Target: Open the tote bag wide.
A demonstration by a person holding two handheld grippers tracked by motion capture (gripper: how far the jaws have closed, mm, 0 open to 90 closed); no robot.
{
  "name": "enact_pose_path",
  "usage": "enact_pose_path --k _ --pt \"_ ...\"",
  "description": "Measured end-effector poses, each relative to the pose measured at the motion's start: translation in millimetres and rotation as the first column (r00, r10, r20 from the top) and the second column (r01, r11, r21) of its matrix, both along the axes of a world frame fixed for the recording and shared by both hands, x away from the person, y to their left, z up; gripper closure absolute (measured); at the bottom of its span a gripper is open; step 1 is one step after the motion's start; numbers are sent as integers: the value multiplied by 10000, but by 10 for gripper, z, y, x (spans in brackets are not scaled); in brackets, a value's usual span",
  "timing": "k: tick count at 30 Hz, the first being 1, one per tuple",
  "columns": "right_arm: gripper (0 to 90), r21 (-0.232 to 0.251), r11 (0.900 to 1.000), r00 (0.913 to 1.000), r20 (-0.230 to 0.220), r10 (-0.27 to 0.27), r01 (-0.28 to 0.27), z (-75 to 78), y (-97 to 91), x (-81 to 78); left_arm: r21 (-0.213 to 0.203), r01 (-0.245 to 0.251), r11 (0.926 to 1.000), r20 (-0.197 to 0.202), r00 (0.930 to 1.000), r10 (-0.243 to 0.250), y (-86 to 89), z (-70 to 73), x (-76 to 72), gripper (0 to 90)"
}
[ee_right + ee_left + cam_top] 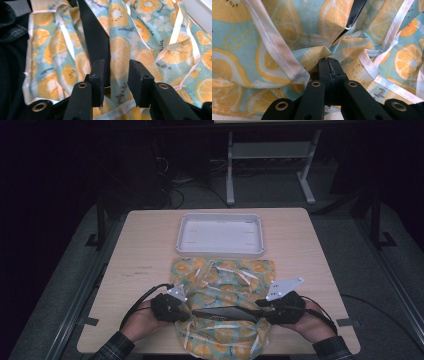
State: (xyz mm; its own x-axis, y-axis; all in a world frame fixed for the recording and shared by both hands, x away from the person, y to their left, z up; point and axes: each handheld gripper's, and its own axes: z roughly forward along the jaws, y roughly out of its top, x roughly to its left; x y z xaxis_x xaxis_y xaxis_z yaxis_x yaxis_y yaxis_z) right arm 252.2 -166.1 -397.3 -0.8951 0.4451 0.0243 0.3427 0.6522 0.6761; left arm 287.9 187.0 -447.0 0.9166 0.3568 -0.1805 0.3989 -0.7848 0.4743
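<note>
Left gripper (186, 306): the fingers (329, 72) are closed flat together, with a fold of the cloth (225, 285) bunched at their tips. It appears to be pinching the fabric, though the grip point itself is hidden behind the fingertips.

Cloth: a thin printed fabric, teal with orange citrus slices, edged in white binding tape (274, 50). It lies crumpled on the near half of the worktop (145, 250), between the two grippers and just short of the tray (220, 234). A dark strip (225, 312) runs across it from gripper to gripper; its nature cannot be determined. Judged as light, soft and limp: it will sag and drag rather than hold a shape, and a single layer could slip from a shallow pinch. The taped hems and corners look like the firmest places to take hold.

Right gripper (267, 309): the fingers (97, 80) stand apart, gap clearly open, holding nothing. The dark strip passes just behind the left one.

Surface: pale wood-grain worktop, flat and matt. The white tray is empty and sits at the far middle.

Room: dim, grey carpet, cables and a metal table frame (270, 165) beyond the far edge.
</note>
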Motion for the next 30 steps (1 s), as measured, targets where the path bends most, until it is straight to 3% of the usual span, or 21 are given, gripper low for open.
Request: enact_pose_path --k 4,10,16,23,30 --pt "674 -324 9995 10000 67 23 -21 -59 54 57 1 22 10000 -14 10000 -22 2 0 3 895" --pt "871 -525 9984 9985 509 -206 233 -78 93 156 -3 9 10000 -27 10000 -9 2 0 4 896" --pt "890 -520 9970 9961 703 -542 579 -99 47 271 -54 -47 10000 -48 10000 47 0 -3 3 896" --pt "890 -856 9927 9957 440 -816 851 -227 31 433 -39 -43 10000 -63 10000 43 2 -2 4 896" --pt "879 -1308 9883 9964 -225 -823 786 -430 34 495 58 48 10000 -37 10000 -48 5 4 7 896"
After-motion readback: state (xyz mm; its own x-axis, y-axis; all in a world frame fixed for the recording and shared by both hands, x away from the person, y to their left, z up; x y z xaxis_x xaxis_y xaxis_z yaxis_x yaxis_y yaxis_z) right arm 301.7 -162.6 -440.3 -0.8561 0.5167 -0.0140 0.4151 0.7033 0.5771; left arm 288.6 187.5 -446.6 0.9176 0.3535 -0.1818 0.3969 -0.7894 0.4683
